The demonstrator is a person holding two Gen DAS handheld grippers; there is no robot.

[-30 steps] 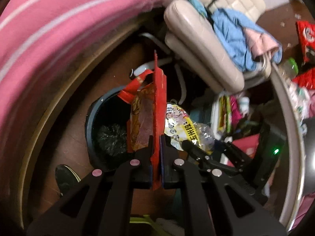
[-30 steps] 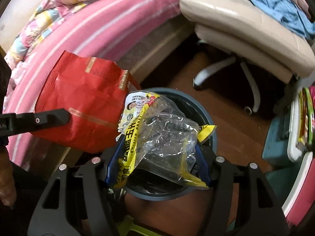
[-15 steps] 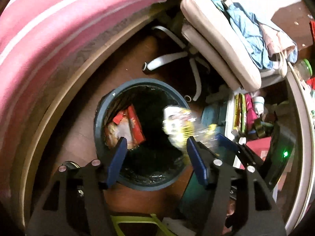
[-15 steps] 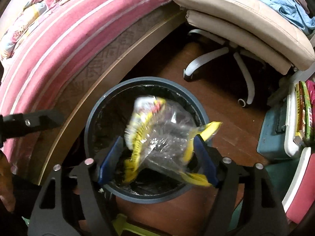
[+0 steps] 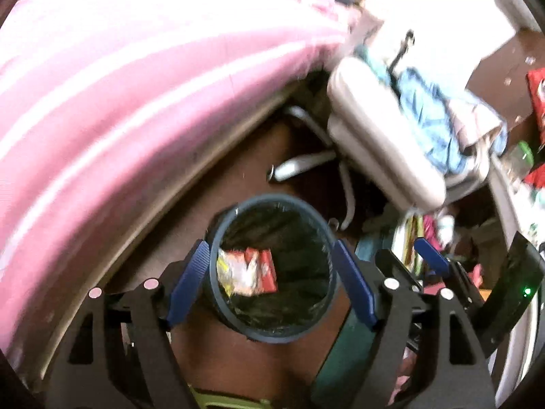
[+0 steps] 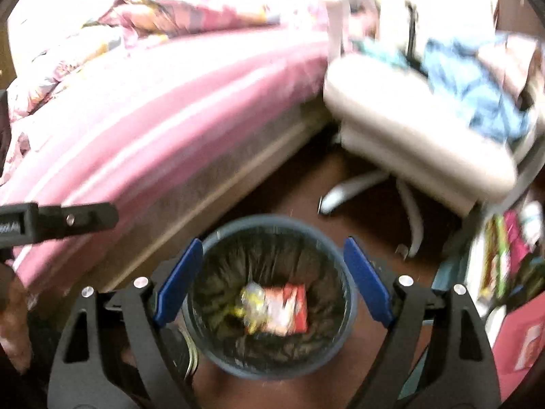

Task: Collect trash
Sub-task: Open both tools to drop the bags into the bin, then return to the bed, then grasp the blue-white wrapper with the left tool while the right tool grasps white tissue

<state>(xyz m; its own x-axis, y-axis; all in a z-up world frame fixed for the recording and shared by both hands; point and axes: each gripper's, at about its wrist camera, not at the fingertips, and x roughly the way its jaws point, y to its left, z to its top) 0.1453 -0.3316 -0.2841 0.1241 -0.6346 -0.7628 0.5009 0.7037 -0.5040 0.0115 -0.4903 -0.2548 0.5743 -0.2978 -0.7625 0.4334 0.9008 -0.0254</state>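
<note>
So both my grippers are sitting wide open with nothing in them, left gripper (image 5: 270, 284) and right gripper (image 6: 270, 281), each hovering right above the trash bin (image 6: 351, 301), which shows up between the blue pads in both views. Down at the bottom of the bin, on the black liner (image 6: 272, 255), I can see the red snack bag (image 6: 289, 308) lying flat with the clear yellow-printed wrapper (image 6: 252, 305) touching it on its left side. So that trash is in.

What worries me from here: off to my right, past the right gripper, there's a cluttered shelf (image 6: 500, 255), and the white office chair (image 6: 408, 129) piled with clothes is just ahead. Both views are blurry, and if I swing over there too fast I could clip the chair base or knock the bin over and dump everything back out. The grippers are also close together above the bin, so they could bump each other.
</note>
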